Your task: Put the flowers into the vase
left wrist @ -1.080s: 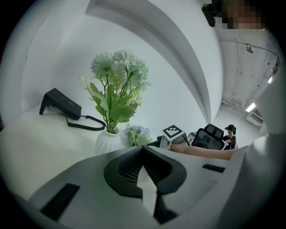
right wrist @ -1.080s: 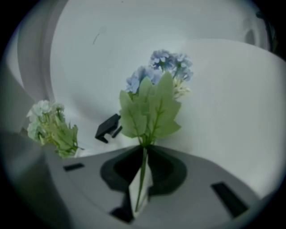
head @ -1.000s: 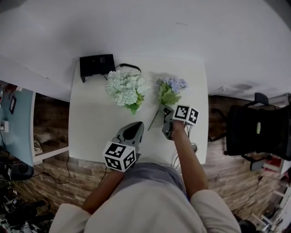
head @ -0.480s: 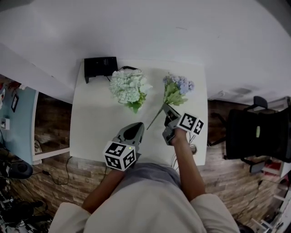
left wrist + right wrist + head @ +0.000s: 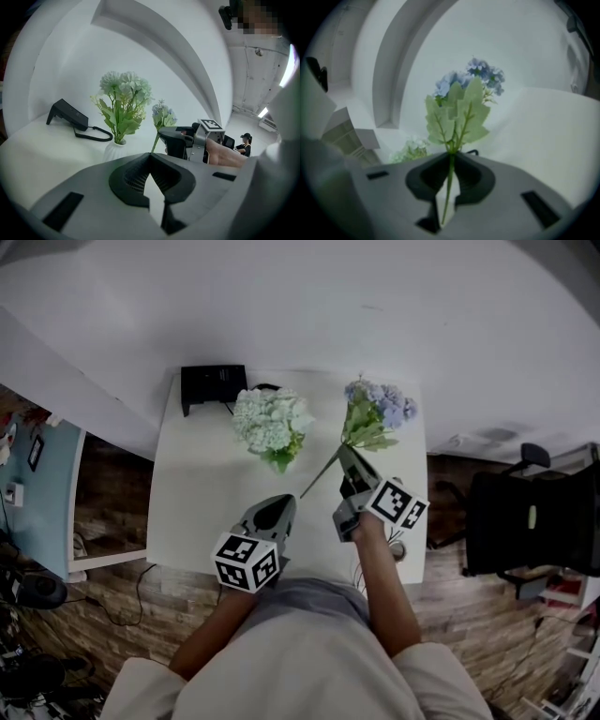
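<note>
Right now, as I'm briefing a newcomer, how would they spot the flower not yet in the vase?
Over the white table, right of the vase of pale green flowers, find the right gripper. It holds the blue flower, the only blue-headed stem.

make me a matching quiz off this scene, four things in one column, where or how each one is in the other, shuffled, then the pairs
Things
1. blue flower
2. pale green bouquet
3. black device
4. left claw

States
A. far left corner of the table
B. shut, nothing in it
C. stem clamped in the right claw
D. standing in the white vase

Pairs: 1-C, 2-D, 3-A, 4-B
</note>
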A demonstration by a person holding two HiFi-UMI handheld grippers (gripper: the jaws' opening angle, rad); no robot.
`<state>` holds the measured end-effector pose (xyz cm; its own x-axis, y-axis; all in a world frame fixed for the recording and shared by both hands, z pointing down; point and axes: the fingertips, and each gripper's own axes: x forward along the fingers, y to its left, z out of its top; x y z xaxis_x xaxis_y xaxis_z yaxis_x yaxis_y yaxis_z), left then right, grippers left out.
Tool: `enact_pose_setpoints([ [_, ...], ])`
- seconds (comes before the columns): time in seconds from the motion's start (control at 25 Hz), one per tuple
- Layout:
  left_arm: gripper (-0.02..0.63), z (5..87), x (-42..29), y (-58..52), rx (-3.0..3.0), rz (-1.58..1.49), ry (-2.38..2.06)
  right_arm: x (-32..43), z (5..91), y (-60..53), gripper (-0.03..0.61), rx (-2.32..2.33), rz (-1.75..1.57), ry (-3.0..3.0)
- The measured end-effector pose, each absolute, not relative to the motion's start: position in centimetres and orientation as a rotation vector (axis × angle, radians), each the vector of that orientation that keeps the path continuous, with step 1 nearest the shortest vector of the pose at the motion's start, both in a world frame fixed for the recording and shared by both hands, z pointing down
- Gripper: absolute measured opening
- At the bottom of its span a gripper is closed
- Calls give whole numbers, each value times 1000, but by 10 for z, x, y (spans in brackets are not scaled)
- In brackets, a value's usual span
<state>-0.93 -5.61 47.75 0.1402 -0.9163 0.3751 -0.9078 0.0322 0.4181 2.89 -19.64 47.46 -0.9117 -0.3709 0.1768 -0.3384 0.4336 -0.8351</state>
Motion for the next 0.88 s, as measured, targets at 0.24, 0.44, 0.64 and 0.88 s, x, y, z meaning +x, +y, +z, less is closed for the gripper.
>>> enact_pose_setpoints([
  [0.24, 23, 475, -9, -55, 1861, -19, -1747, 28, 450, -193, 48, -641, -1382, 2697],
  [0.44, 23, 475, -6, -54, 1870, -15, -1740, 30, 428, -195, 48, -663, -1243, 2716],
  [0.64, 23, 477, -7, -51, 1854, -18, -1737, 25, 405, -193, 48, -660, -1082, 2726],
  [0.88, 23, 477, -13, -46, 1845, -10, -1750, 16, 391, -189, 48, -635, -992, 2710],
])
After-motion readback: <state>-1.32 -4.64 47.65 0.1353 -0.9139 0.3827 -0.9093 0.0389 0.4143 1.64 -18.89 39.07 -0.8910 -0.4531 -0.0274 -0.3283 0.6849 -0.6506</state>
